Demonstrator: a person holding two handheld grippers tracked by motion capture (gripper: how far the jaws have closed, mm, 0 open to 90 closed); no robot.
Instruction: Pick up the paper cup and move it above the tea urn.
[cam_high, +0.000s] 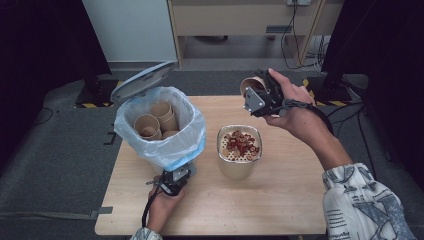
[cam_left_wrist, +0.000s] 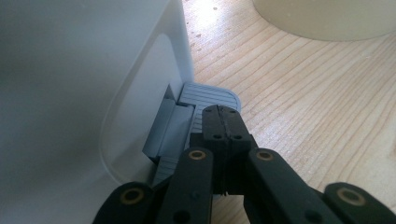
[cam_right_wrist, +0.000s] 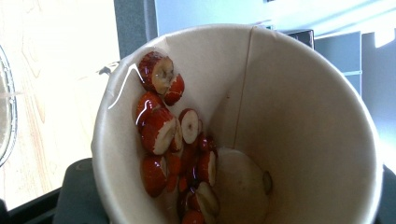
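Left tongs (cam_left_wrist: 223, 122) pressed together on bin pedal (cam_left_wrist: 210, 100); right tongs (cam_high: 261, 92) pinch paper cup (cam_right_wrist: 289, 116)

Light wooden table (cam_high: 280, 210) carrying a lined pedal bin (cam_high: 162, 127) at left and a beige strainer pot (cam_high: 239, 157) mid-table, just beside it.

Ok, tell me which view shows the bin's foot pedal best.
The left gripper view: the grey ribbed pedal sits close up at the white bin's base, with the shut left gripper pressing on it. In the high view the gripper and hand cover it. The right gripper view looks into a cup.
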